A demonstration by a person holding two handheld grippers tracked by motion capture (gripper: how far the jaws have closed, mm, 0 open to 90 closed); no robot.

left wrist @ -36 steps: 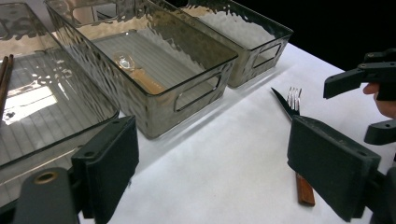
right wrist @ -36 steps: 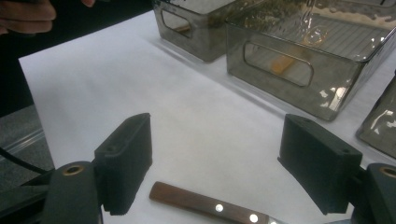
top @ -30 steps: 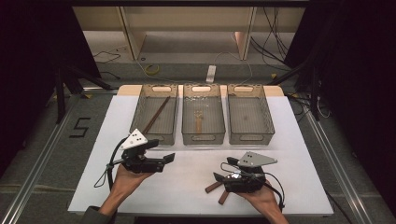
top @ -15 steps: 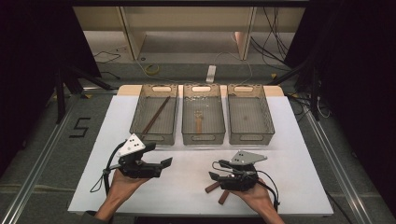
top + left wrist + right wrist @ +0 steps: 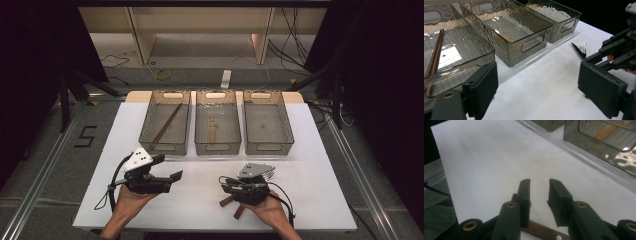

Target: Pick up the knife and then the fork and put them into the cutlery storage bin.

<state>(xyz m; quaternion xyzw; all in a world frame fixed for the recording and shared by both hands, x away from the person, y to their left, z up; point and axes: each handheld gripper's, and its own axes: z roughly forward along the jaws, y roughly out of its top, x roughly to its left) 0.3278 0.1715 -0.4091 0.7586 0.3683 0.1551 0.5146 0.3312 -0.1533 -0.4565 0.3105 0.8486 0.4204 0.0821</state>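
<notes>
My left gripper (image 5: pixel 169 167) hovers over the white table (image 5: pixel 200 210) at the front left, jaws wide open and empty; in the left gripper view (image 5: pixel 537 82) they frame bare table. My right gripper (image 5: pixel 223 185) sits low at the front right, pointing left. Its jaws (image 5: pixel 539 182) are a narrow gap apart with nothing between them. Under it lie brown-handled utensils (image 5: pixel 239 212); one brown handle (image 5: pixel 544 230) crosses below the jaws. Silver fork tines (image 5: pixel 270 174) (image 5: pixel 582 47) poke out behind the right gripper.
Three clear bins stand in a row at the back. The left bin (image 5: pixel 146 134) holds brown chopsticks (image 5: pixel 166 123) (image 5: pixel 434 58), the middle bin (image 5: pixel 198 145) a wooden utensil (image 5: pixel 213 133), and the right bin (image 5: pixel 287 135) looks bare. Open table lies between the grippers.
My right gripper has slid left over the utensils. The left gripper has drawn slightly toward the near edge, jaws still open.
</notes>
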